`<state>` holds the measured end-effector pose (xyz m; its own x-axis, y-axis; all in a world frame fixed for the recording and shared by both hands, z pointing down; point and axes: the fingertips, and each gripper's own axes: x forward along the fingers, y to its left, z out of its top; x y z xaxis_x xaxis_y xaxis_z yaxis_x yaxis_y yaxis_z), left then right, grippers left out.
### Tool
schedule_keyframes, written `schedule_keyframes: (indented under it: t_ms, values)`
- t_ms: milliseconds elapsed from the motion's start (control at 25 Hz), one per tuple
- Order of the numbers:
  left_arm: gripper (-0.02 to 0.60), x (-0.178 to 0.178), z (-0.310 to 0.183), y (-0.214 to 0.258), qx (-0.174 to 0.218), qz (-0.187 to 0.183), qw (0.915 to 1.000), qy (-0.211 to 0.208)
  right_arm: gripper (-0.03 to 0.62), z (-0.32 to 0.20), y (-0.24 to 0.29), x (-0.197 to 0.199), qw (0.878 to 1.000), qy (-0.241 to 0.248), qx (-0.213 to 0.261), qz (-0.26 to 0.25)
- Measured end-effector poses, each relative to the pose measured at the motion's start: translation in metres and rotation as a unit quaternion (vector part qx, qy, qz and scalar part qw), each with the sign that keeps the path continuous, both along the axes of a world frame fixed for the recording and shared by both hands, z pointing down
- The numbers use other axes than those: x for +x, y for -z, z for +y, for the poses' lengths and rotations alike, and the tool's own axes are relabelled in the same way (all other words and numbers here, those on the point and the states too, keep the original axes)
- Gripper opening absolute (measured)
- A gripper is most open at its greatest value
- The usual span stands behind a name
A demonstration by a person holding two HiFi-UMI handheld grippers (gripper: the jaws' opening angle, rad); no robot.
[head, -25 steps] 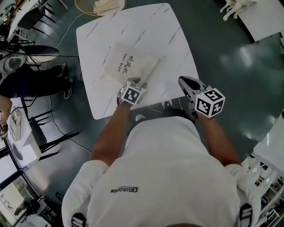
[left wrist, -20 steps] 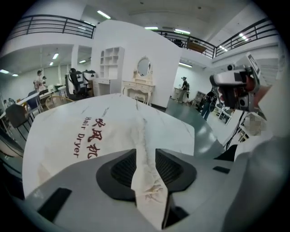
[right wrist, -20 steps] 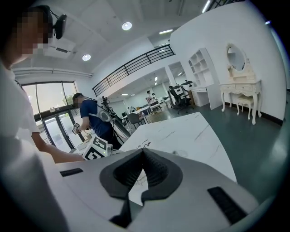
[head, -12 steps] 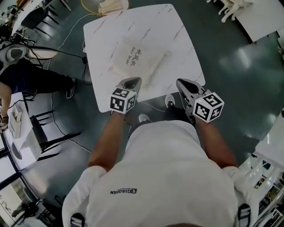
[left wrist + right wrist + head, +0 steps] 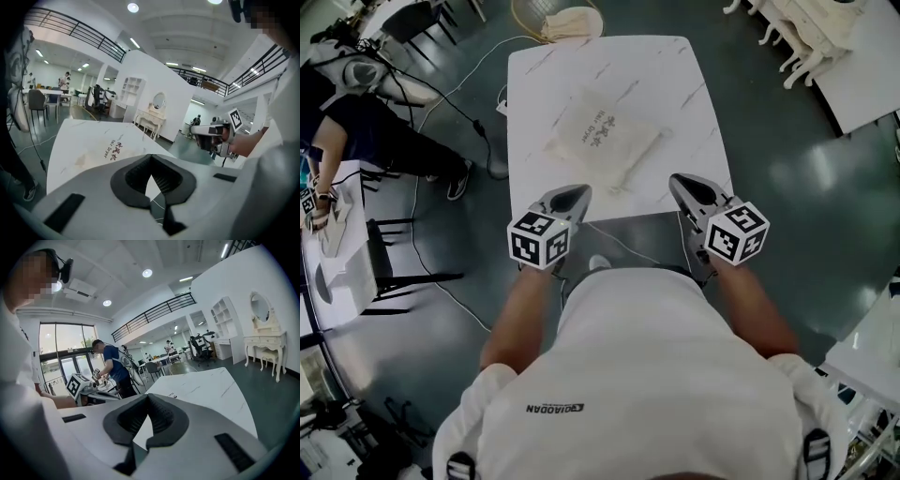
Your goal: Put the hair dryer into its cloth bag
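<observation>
A cream cloth bag (image 5: 605, 141) printed "Hair Dryer" lies bulging on the white marble table (image 5: 675, 84). No hair dryer shows outside it. A thin drawstring (image 5: 623, 184) trails from its near side. My left gripper (image 5: 574, 195) hangs over the table's near edge, short of the bag, shut with nothing between its jaws. My right gripper (image 5: 686, 186) is level with it to the right, also shut and empty. In the left gripper view the bag (image 5: 110, 149) lies ahead of the left gripper (image 5: 151, 161), with the right gripper (image 5: 213, 136) off to the side.
A person in dark blue (image 5: 356, 131) sits at the left beside a desk and chairs (image 5: 389, 262). Cables (image 5: 478, 131) cross the dark floor. A round basket with cloth (image 5: 558, 19) stands beyond the table. White furniture (image 5: 825, 37) fills the top right.
My left gripper has lifted off the bag's near corner and drawn back to the table edge. The right gripper has drawn back a little too. The bag stays where it was.
</observation>
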<state>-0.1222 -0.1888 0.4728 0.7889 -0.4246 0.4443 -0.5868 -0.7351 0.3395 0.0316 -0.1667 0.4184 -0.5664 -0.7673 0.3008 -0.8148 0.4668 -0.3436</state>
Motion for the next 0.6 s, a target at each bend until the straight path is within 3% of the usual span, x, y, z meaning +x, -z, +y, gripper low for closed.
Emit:
schedule_keyframes:
  t_ms: [600]
  values:
    - [0.028, 0.055, 0.084, 0.037, -0.007, 0.036, 0.9966, 0.073, 0.021, 0.081, 0.003, 0.053, 0.998, 0.068, -0.002, -0.013]
